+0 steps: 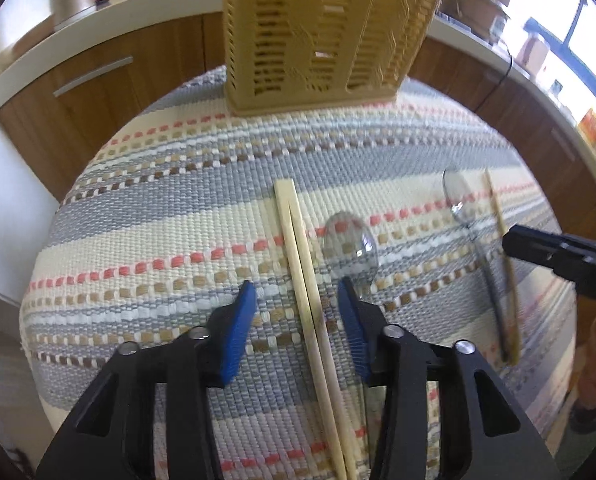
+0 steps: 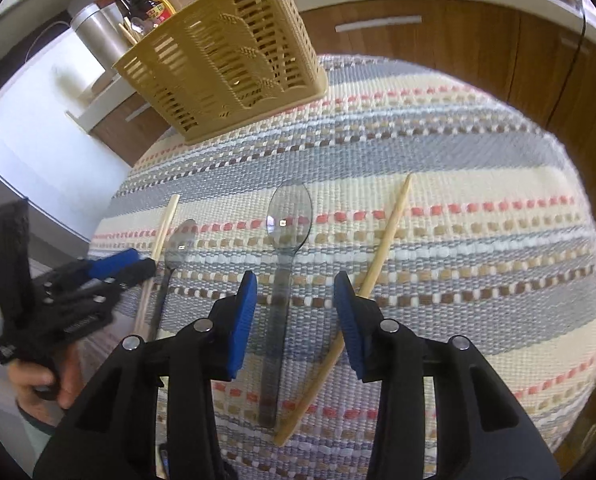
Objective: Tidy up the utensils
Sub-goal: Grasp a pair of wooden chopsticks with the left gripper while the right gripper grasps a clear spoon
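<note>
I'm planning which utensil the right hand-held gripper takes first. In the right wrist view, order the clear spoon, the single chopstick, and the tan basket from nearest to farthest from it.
1. Clear spoon: handle between the right hand-held gripper fingers.
2. Single chopstick: just right, passing under the right finger.
3. Tan basket: far edge of the mat, upper left.

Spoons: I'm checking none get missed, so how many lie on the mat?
2. One clear spoon lies between the right gripper's fingers; the other lies left, beside the chopsticks. The basket's contents are unclear.

Both the left claw (image 1: 294, 292) and the right claw (image 2: 296, 282) point steeply downward, jaws parted, gripping nothing.
</note>
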Action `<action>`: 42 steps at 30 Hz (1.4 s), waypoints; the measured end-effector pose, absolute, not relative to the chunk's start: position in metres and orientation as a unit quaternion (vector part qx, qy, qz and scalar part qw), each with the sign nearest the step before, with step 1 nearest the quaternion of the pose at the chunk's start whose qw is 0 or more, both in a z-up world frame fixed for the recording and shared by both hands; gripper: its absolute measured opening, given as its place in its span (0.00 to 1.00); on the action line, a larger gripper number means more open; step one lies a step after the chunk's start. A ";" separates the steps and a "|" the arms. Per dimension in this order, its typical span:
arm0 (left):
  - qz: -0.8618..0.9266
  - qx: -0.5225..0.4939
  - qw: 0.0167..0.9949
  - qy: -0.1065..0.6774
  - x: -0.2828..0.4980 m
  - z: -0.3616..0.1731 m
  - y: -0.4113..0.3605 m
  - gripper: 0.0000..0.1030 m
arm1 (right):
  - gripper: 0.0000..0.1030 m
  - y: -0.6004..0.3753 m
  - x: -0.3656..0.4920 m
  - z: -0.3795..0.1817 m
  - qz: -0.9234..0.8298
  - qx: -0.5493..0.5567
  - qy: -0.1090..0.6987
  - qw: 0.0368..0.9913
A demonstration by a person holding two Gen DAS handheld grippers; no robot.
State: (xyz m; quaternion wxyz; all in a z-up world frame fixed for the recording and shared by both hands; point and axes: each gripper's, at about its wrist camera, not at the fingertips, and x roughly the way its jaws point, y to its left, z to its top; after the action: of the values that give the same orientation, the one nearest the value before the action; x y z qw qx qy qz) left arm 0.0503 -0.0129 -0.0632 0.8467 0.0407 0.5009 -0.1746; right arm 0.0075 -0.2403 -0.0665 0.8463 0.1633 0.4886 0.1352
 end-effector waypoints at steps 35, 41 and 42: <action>-0.154 0.126 0.842 0.502 0.044 -0.054 -0.038 0.10 | 0.10 -0.179 0.032 -0.065 0.118 -0.014 0.536 0.836; -0.158 0.101 0.872 0.453 0.031 -0.023 -0.025 0.10 | 0.10 -0.188 0.025 -0.053 0.136 0.005 0.515 0.847; -0.163 0.096 0.877 0.441 0.028 -0.017 -0.024 0.10 | 0.10 -0.190 0.022 -0.049 0.142 0.010 0.508 0.849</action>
State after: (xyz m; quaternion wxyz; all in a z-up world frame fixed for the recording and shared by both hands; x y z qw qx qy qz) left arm 0.0276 -0.0238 -0.0169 0.8774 0.0959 0.4410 -0.1629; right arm 0.0220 -0.1897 -0.0488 0.8495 0.0099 0.5080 0.1424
